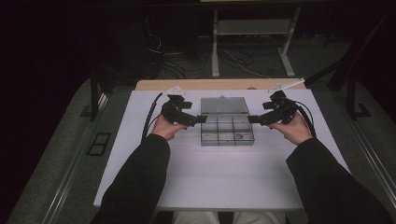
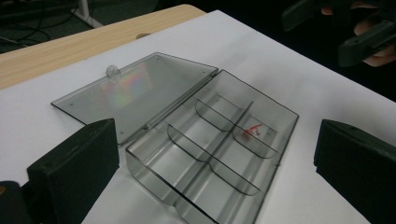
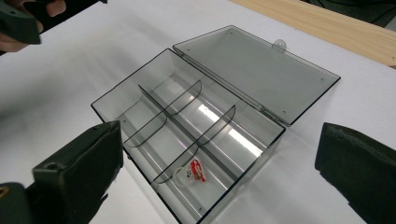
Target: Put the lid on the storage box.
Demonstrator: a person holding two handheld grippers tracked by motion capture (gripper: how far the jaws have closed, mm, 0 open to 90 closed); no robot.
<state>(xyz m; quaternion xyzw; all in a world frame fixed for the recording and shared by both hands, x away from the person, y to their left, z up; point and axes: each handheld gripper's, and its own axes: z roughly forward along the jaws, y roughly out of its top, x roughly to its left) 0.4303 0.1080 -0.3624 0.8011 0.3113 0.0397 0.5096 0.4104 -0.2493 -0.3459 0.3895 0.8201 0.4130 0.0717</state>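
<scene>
Both forearms in dark sleeves reach forward from the near edge. The left hand (image 1: 164,126) holds the left hand-held gripper (image 1: 201,119), its jaws spread wide and pointing right. The right hand (image 1: 294,128) holds the right hand-held gripper (image 1: 252,119), jaws likewise wide apart, pointing left. The two face each other, well apart.

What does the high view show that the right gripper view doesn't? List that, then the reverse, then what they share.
High view: the person's dark sleeves and the cables on the floor beyond the table. Right gripper view: the right gripper up close, fingers wide apart, and the small item resolved as a clear ring with a red-and-white tag. Shared: the clear box, its lid laid flat open, on the white table.
</scene>
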